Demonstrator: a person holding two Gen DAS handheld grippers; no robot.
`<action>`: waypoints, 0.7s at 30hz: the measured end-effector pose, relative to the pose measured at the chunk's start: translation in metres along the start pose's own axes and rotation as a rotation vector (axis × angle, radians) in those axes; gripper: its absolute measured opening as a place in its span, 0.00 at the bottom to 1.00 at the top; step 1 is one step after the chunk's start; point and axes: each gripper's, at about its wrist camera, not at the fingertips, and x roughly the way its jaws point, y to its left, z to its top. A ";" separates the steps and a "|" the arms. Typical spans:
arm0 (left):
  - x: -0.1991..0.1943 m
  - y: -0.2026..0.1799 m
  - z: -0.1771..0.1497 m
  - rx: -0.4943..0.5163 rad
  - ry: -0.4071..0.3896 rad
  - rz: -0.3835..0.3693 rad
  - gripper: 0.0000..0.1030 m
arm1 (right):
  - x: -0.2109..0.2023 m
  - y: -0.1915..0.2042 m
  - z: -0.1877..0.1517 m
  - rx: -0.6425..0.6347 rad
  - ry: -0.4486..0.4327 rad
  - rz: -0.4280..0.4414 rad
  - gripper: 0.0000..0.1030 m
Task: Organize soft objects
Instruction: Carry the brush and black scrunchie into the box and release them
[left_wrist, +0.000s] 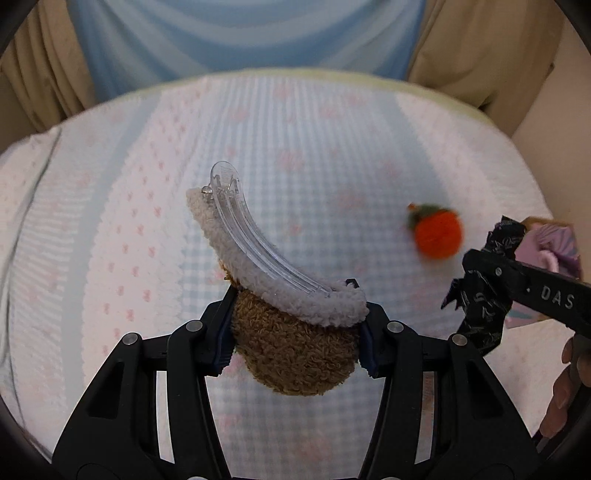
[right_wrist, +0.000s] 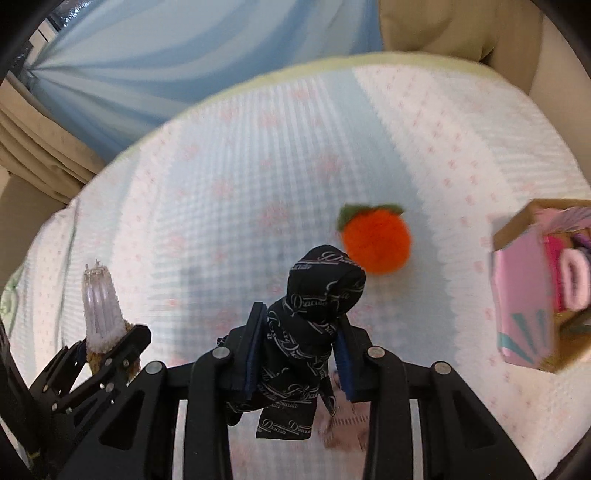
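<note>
My left tool (left_wrist: 295, 325) is clamped on a plush hair clip (left_wrist: 280, 280): both pads press into its brown terry bulb, while the white fleecy strip and the clear plastic clasp arch up and away to the far left, off the bed (left_wrist: 110, 221). From the right wrist view I see the same clip (right_wrist: 99, 314) standing upright in that tool (right_wrist: 110, 347) at the near left.

My right tool (right_wrist: 299, 343) is closed on a black fabric piece printed with white script (right_wrist: 314, 325); the cloth bunches up between the pads and its loose end hangs below them. In the left wrist view it (left_wrist: 480, 295) shows at the right edge, gripped by the tool (left_wrist: 491, 273).

An orange pom-pom with green felt leaves (right_wrist: 376, 240) lies on the quilted pink-and-blue bedspread (right_wrist: 221, 184), just beyond the black cloth. Farther right sits a pink cardboard box (right_wrist: 524, 295) with rolled pink and purple soft items inside.
</note>
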 end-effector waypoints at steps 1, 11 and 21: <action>-0.010 -0.003 0.002 0.002 -0.012 -0.002 0.48 | -0.012 -0.001 0.000 0.002 -0.008 0.002 0.30; -0.142 -0.061 0.032 0.010 -0.161 -0.062 0.48 | -0.158 -0.042 0.005 0.006 -0.163 0.003 0.30; -0.210 -0.176 0.039 0.016 -0.226 -0.082 0.48 | -0.241 -0.153 0.015 -0.008 -0.235 0.004 0.30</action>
